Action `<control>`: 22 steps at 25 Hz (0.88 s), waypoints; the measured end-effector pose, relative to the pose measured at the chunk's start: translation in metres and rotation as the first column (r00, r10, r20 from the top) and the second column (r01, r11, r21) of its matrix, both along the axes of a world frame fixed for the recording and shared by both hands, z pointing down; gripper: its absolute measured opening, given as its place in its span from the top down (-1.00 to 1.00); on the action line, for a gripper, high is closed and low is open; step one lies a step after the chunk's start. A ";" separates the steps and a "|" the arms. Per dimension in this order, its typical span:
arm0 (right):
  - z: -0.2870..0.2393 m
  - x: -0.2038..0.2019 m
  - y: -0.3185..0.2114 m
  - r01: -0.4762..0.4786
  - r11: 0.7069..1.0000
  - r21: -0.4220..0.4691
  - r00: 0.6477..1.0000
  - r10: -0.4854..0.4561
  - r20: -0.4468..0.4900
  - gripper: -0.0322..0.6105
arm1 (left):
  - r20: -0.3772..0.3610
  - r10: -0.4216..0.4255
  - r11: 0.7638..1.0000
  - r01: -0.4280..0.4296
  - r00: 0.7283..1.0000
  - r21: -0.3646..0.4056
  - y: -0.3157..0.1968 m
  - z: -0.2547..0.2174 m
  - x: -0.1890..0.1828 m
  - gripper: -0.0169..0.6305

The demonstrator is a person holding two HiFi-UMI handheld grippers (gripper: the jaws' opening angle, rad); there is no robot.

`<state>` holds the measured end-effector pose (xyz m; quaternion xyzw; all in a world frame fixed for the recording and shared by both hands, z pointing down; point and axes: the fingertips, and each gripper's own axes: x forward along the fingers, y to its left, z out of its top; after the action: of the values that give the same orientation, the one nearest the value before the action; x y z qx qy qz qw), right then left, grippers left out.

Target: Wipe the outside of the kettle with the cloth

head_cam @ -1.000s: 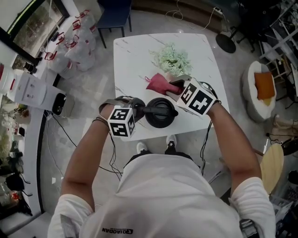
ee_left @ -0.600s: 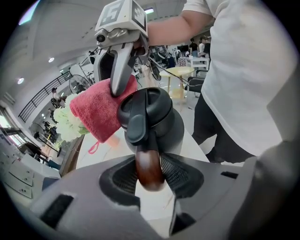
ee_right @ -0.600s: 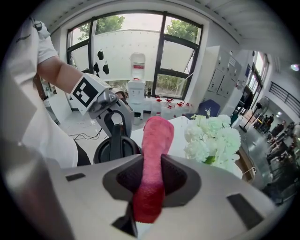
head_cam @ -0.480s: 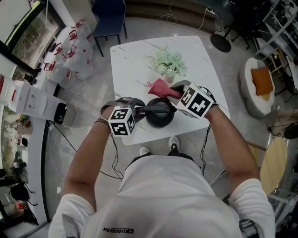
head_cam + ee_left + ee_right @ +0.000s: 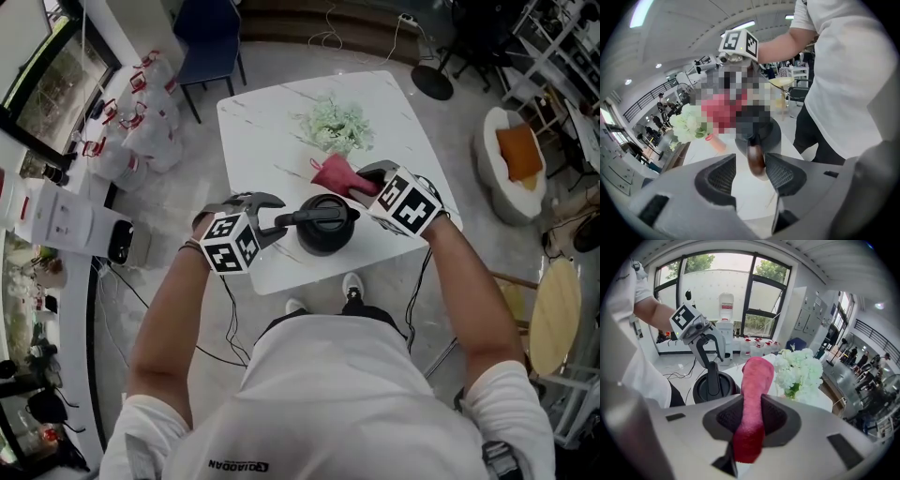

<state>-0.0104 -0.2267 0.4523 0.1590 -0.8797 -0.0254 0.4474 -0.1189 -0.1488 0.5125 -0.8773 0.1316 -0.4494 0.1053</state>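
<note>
The kettle (image 5: 324, 225) sits at the table's (image 5: 262, 122) near edge, its handle (image 5: 295, 217) pointing left. The left gripper's (image 5: 272, 218) 2 jaws have just been opening and stand released around the handle. The right gripper (image 5: 368, 181) clamps the cloth (image 5: 333, 173) just beyond the kettle.

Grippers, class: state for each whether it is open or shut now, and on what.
Left gripper: open, jaws just been opening, kettle handle between them, ungripped.
Right gripper: shut on the cloth.

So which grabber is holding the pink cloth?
The right gripper: its jaws pinch the pink cloth. The left gripper has just been opening its jaws, with the kettle handle loose between them.
</note>
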 end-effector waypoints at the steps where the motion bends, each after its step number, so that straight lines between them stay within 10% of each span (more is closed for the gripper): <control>1: 0.002 0.005 -0.001 -0.023 1.000 0.008 1.000 0.023 0.007 0.59 | -0.029 -0.017 1.000 0.017 0.999 0.008 0.000 -0.005 -0.003 0.32; 5: 0.004 0.025 0.004 -0.135 0.991 0.014 0.988 0.134 0.070 0.59 | -0.169 -0.134 0.991 0.134 0.977 -0.009 0.004 -0.023 -0.017 0.34; 10: 0.015 0.060 0.015 -0.307 0.951 -0.046 0.933 0.310 0.184 0.58 | -0.331 -0.340 0.940 0.331 0.880 -0.085 0.016 -0.043 -0.019 0.40; 15: 0.038 0.093 0.034 -0.438 0.873 -0.215 0.825 0.486 0.290 0.58 | -0.384 -0.545 0.836 0.515 0.745 -0.189 0.040 -0.027 -0.016 0.60; 22: 0.042 0.130 0.048 -0.504 0.712 -0.489 0.607 0.695 0.386 0.58 | -0.445 -0.750 0.648 0.677 0.489 -0.349 0.070 -0.016 -0.001 0.73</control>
<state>0.1198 -0.1787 0.4947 0.3715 -0.8517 0.3230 0.1794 -0.1198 -0.0792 0.4967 -0.8370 0.4789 -0.1851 -0.1894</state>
